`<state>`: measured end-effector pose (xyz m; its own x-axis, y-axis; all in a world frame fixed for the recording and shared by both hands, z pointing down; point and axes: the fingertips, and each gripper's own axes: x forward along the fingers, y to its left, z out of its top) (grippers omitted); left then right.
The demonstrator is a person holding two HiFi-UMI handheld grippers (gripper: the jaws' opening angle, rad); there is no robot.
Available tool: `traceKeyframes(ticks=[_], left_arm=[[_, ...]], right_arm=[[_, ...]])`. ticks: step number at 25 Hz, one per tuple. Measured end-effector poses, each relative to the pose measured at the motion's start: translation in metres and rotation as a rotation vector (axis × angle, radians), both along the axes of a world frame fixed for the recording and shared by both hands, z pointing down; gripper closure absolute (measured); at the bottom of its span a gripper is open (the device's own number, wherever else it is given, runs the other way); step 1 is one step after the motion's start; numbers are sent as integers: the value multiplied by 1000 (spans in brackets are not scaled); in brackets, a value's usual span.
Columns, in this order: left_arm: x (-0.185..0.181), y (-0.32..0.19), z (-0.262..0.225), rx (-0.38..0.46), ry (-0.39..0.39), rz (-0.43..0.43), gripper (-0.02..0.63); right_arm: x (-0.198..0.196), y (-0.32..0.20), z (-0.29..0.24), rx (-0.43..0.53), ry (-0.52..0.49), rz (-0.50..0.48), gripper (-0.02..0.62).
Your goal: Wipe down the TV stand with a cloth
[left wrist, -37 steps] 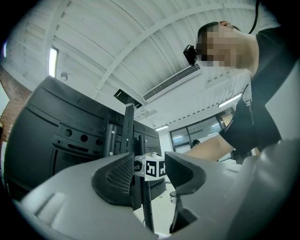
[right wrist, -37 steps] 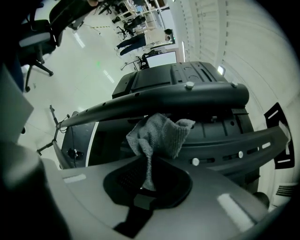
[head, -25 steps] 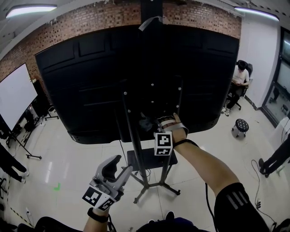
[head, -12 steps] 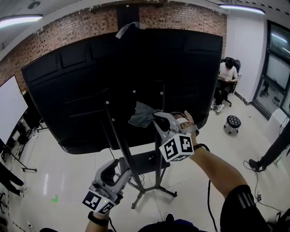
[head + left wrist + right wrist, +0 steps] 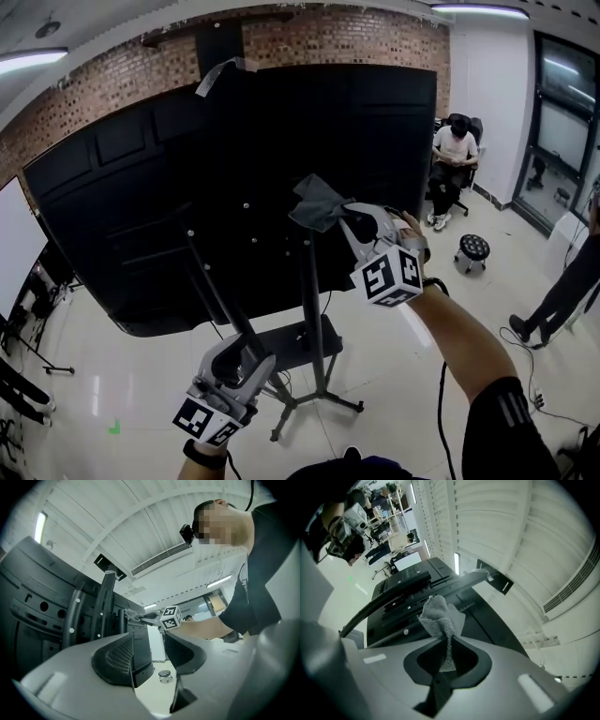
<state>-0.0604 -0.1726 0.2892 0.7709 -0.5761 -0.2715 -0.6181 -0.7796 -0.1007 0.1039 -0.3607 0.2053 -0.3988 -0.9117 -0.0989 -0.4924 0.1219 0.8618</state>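
Our right gripper (image 5: pixel 447 645) is clamped on a crumpled grey cloth (image 5: pixel 317 200), high beside the black metal TV stand (image 5: pixel 310 291). Our left gripper (image 5: pixel 149 651) hangs empty, its jaws narrowly apart.

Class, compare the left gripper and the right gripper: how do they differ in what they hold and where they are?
The right gripper is shut on a grey cloth; the left gripper holds nothing, fingers slightly apart. The right gripper is high up beside the stand's pole; the left gripper sits low. Both carry a marker cube.
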Motion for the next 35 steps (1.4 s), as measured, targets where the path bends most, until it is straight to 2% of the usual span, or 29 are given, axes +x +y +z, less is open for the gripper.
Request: traceKeyframes(ticks=[10, 16, 29, 35], left_arm=[[28, -23, 2, -12, -30, -14, 374], [43, -37, 6, -21, -40, -30, 374], [86, -59, 13, -31, -34, -43, 373], [83, -58, 16, -37, -25, -64, 373]], right_arm=[[-9, -59, 38, -35, 175, -6, 571], [14, -74, 42, -60, 147, 0, 572], [123, -92, 49, -88, 98, 101, 572], [146, -91, 44, -96, 41, 113, 572]])
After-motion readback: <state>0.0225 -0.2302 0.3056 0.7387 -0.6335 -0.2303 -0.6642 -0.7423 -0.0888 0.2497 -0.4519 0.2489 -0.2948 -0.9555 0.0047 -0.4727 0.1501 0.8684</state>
